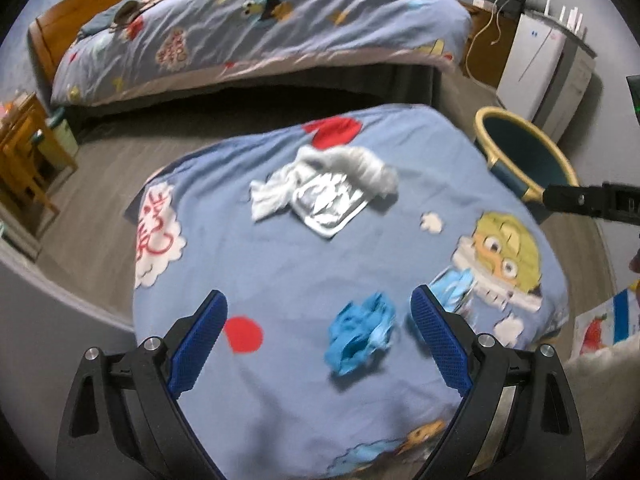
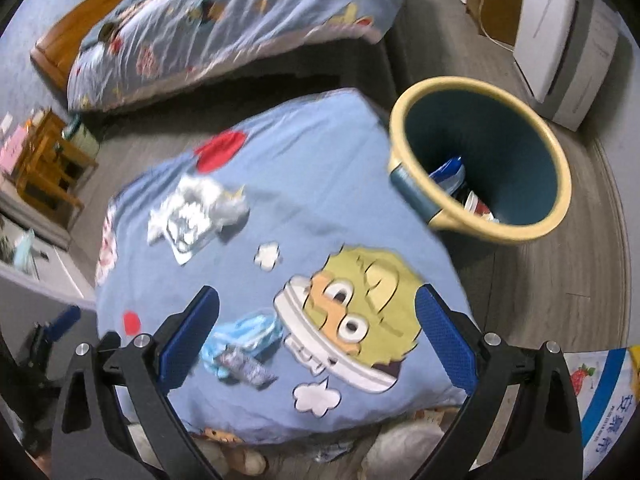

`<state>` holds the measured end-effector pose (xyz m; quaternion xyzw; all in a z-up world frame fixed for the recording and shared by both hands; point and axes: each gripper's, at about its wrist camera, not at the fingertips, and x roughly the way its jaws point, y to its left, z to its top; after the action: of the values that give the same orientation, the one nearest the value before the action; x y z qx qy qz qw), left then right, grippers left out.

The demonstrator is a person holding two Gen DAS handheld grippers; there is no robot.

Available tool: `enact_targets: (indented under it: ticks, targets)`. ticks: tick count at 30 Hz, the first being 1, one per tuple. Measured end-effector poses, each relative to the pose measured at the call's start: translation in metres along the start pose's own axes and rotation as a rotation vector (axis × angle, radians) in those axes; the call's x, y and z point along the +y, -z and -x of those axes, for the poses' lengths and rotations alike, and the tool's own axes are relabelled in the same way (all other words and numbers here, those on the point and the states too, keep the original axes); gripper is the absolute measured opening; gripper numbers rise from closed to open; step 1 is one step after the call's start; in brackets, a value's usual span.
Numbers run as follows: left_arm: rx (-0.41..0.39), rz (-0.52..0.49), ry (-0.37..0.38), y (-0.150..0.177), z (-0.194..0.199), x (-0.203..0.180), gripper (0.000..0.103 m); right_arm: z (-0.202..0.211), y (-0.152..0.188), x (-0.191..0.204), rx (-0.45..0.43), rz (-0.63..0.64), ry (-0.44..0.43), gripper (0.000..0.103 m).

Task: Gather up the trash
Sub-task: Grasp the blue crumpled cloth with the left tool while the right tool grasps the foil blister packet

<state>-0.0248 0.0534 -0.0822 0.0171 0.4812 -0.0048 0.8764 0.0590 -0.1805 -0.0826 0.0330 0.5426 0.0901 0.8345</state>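
Note:
A crumpled bright-blue scrap (image 1: 362, 332) lies on the cartoon-print blue cover (image 1: 280, 264), between the fingers of my open left gripper (image 1: 320, 320) and nearer the right pad. Farther back lie a silver foil wrapper (image 1: 328, 204) and a crumpled white tissue (image 1: 352, 166). A pale-blue wrapper (image 2: 244, 344) lies beside the yellow cartoon face, just inside the left finger of my open right gripper (image 2: 316, 320), which holds nothing. The foil wrapper (image 2: 188, 224) and tissue (image 2: 218, 196) also show in the right wrist view. The yellow-rimmed dark bin (image 2: 480, 160) stands on the floor to the right with some trash inside.
A bed (image 1: 260, 28) with a matching cover fills the back, with a dark gap between it and the near cover. A white cabinet (image 1: 536, 64) stands at the back right. Wooden furniture (image 1: 24, 152) stands on the left. A printed bag (image 2: 604, 392) lies at the lower right.

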Motion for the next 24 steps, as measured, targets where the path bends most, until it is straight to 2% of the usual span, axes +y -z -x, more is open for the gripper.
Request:
enact_targets:
  ticks: [7, 13, 15, 19, 24]
  targets:
    - [0.046, -0.031, -0.015, 0.017, -0.015, 0.011, 0.092, -0.021, 0.028, 0.015, 0.072, 0.062, 0.024, 0.094]
    - [0.066, -0.053, -0.005, 0.022, -0.021, 0.011, 0.090, -0.039, 0.048, 0.032, 0.151, 0.148, -0.002, 0.064]
    - [0.072, -0.070, 0.011, 0.023, -0.022, 0.009, 0.083, -0.046, 0.055, 0.039, 0.181, 0.179, -0.029, 0.054]
    - [0.083, -0.091, 0.040, 0.024, -0.025, 0.002, 0.076, -0.061, 0.064, 0.056, 0.218, 0.252, -0.038, 0.049]
    - [0.111, -0.137, 0.066, 0.026, -0.035, -0.009, 0.068, -0.073, 0.066, 0.067, 0.218, 0.308, -0.040, 0.044]
